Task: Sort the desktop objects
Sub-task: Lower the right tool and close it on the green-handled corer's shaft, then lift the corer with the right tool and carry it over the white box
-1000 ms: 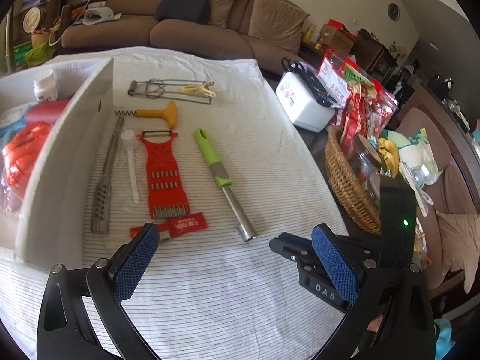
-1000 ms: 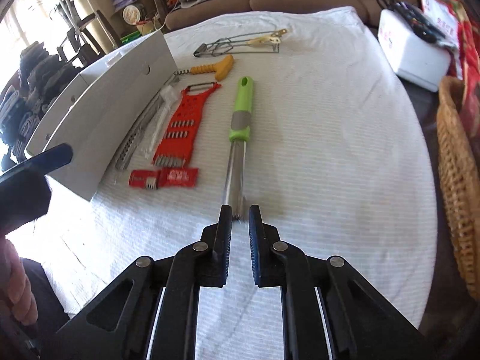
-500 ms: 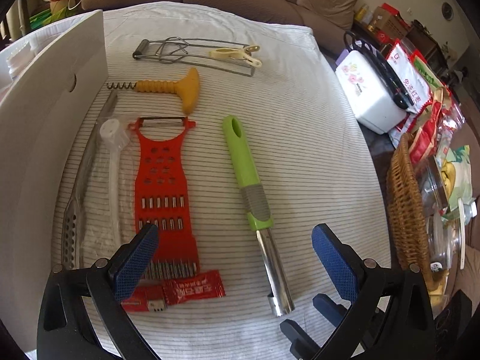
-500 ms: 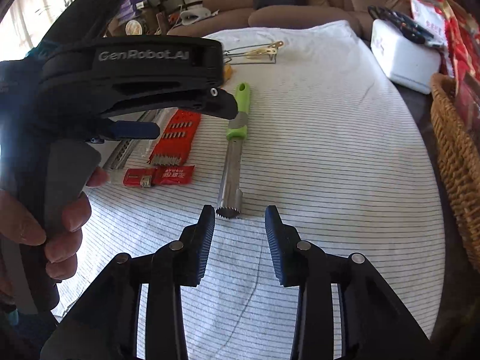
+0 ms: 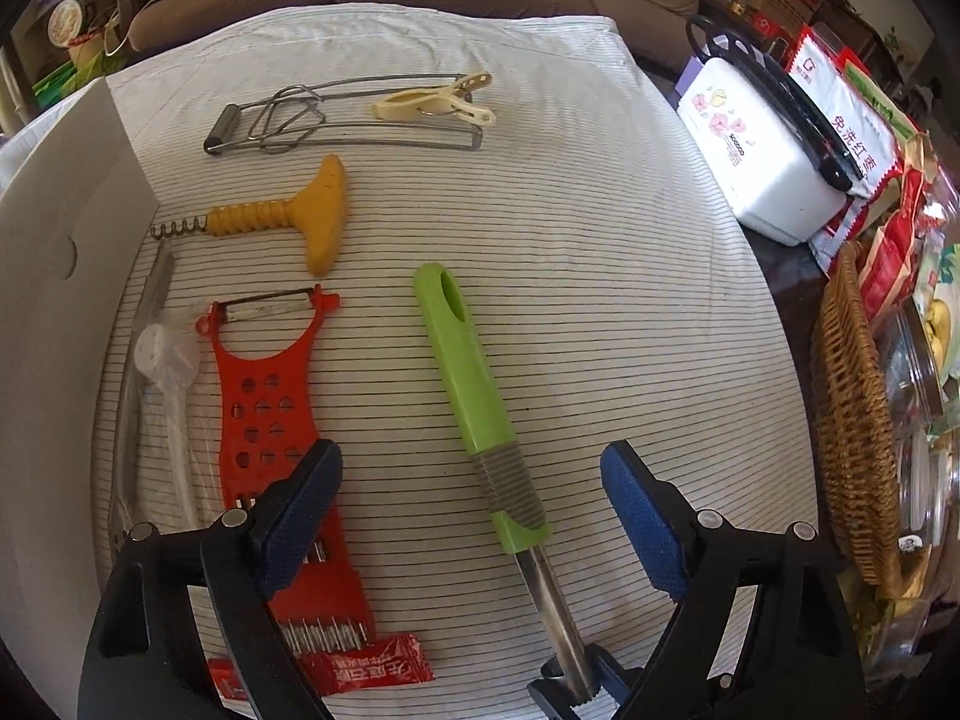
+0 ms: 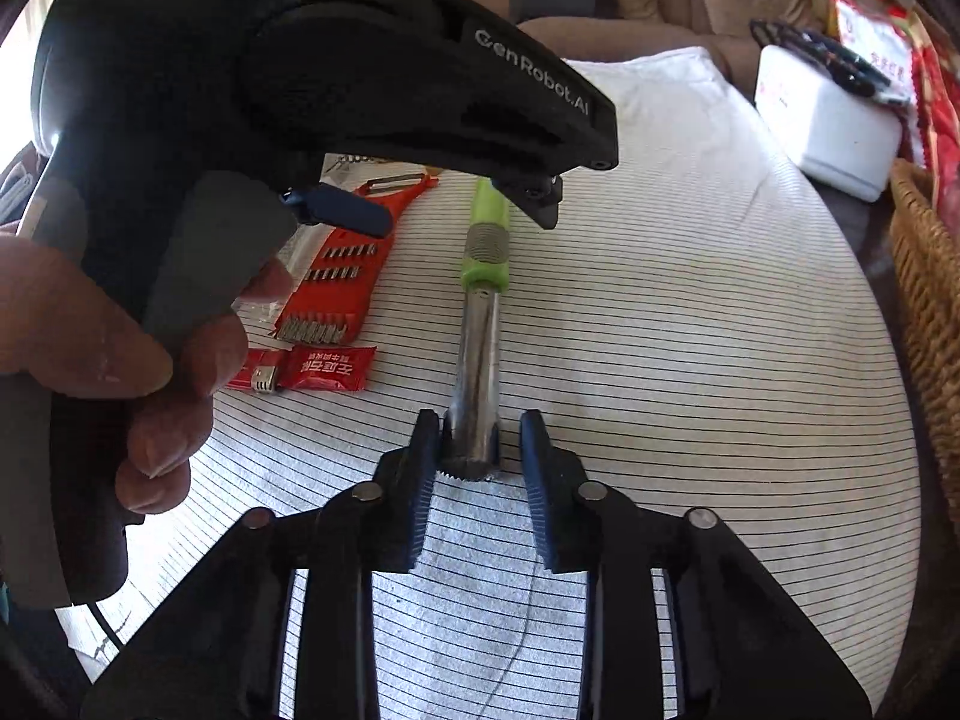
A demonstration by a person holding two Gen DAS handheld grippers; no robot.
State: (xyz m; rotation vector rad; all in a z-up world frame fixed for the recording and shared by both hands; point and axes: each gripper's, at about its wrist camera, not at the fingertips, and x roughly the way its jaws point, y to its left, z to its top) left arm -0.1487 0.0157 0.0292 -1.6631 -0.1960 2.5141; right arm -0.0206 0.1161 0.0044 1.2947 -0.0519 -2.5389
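Observation:
A corer with a green handle [image 5: 462,372] and a steel tube [image 6: 477,360] lies on the striped cloth. My left gripper [image 5: 468,504] hangs over it, jaws wide and closing, straddling the grey ribbed grip without touching it. My right gripper [image 6: 480,468] is closing around the tube's toothed end; its left pad [image 6: 423,468] is at the tube, and a gap remains at the right pad. The right gripper's tips [image 5: 570,690] also show at the tube's end in the left wrist view. A hand [image 6: 90,348] holds the left gripper's black body [image 6: 300,78].
Left of the corer lie a red grater [image 5: 270,420], a red sachet [image 5: 366,666], a wrapped plastic spoon [image 5: 165,360] and a yellow corkscrew [image 5: 288,216]. A wire tool [image 5: 360,114] with a cream peg lies farther back. A white box wall [image 5: 48,330] stands left, a wicker basket [image 5: 852,420] right.
My left gripper has come forward and down until it straddles the corer's handle. My right gripper's jaws have parted and then narrowed around the tube's end.

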